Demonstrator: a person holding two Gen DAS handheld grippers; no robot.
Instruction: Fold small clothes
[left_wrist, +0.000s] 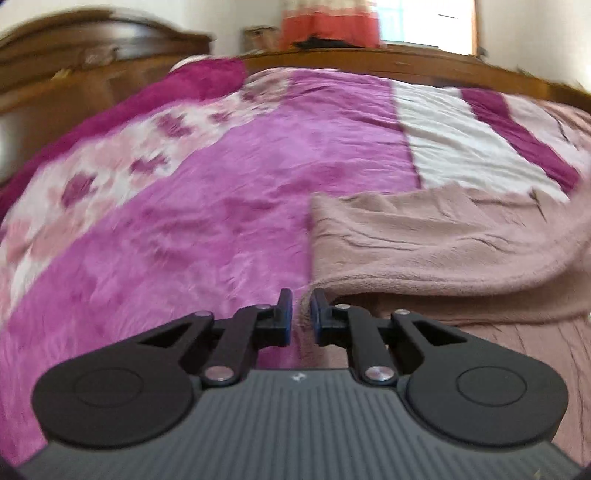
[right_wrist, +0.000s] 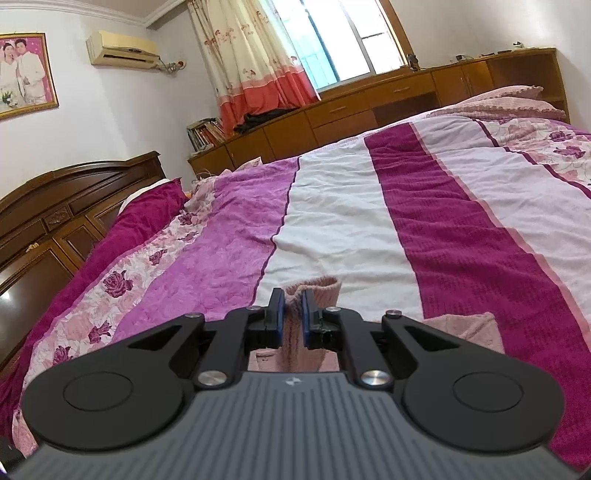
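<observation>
On the left side, the left gripper (left_wrist: 301, 308) is low over the bed (left_wrist: 221, 206) and its jaws stand very narrow, with the fuzzy edge of the pink garment (left_wrist: 424, 240) between them, right at the corner where the cloth turns over. It looks like a pinch on this edge, though the picture is blurred and I cannot see how much cloth is inside. The garment lies on the near right part of the bed, with one layer already curled back over the other. This makes sense for folding: a grip at the corner lets the hand carry the whole edge across. To the right, the right gripper (right_wrist: 291, 310) is also almost closed, and a bunch of the same pink cloth (right_wrist: 314, 291) stands up between its blue pads (right_wrist: 306, 314) and goes down behind them, so it holds the garment firmly. One more flap of the cloth rests on the bedcover (right_wrist: 369, 221) just beside this gripper on the right. I judge that both grippers hold one side of the garment so it can be lifted flat and laid over itself. The fold is not yet finished.
</observation>
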